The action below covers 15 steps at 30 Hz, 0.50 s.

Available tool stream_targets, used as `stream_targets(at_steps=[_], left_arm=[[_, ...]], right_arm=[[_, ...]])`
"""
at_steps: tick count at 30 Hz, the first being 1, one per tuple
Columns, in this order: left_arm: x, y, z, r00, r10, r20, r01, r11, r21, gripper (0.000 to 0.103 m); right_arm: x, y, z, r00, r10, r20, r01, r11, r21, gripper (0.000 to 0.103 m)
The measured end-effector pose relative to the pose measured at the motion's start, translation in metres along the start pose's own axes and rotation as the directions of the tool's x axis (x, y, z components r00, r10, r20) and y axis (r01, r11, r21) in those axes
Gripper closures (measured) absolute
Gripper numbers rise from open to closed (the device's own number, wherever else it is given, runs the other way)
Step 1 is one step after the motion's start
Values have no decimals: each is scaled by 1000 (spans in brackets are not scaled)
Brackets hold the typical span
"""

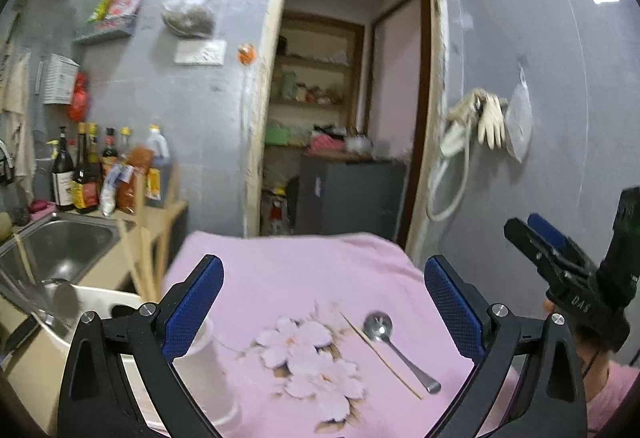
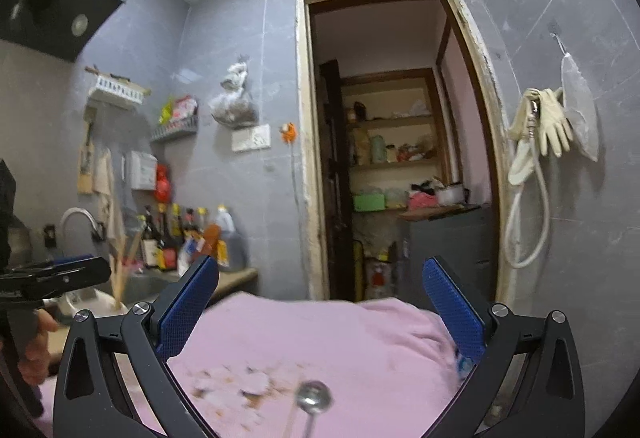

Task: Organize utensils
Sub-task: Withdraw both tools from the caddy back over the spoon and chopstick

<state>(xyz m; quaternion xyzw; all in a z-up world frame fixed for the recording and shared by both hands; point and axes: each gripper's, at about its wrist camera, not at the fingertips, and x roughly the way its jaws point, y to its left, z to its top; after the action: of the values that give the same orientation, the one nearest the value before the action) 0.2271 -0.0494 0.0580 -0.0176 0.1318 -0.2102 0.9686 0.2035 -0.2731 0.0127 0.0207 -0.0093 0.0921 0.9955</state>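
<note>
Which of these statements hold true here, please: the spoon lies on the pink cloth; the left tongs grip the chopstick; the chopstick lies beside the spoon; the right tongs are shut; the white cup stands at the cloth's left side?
1. Spoon lies on the pink cloth: true.
2. Left tongs grip the chopstick: false, they are open and empty.
3. Chopstick lies beside the spoon: true.
4. Right tongs are shut: false, open.
5. White cup stands at the cloth's left side: true.

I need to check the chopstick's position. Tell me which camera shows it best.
The left wrist view: the chopstick lies whole and sharp on the pink cloth, beside the spoon. The right wrist view shows only a faint blurred sliver by the spoon at its bottom edge.
</note>
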Motion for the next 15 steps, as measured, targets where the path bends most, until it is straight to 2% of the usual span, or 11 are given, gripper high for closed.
stream_targets(at_steps=[4, 7, 11, 15], left_arm=[[27, -11, -16, 995, -17, -99, 18, 1000, 15, 5], [45, -15, -30, 983, -30, -183, 32, 999, 7, 5], [74, -17, -46, 945, -68, -321, 64, 998, -21, 5], [92, -16, -58, 913, -97, -397, 85, 995, -47, 9]], right_arm=[[3, -15, -13, 998, -9, -68, 8, 1000, -5, 0], [9, -23, -22, 992, -3, -129, 2, 1000, -7, 0], [20, -30, -32, 976, 15, -215, -16, 1000, -4, 0], [37, -39, -37, 951, 38, -308, -38, 999, 5, 1]])
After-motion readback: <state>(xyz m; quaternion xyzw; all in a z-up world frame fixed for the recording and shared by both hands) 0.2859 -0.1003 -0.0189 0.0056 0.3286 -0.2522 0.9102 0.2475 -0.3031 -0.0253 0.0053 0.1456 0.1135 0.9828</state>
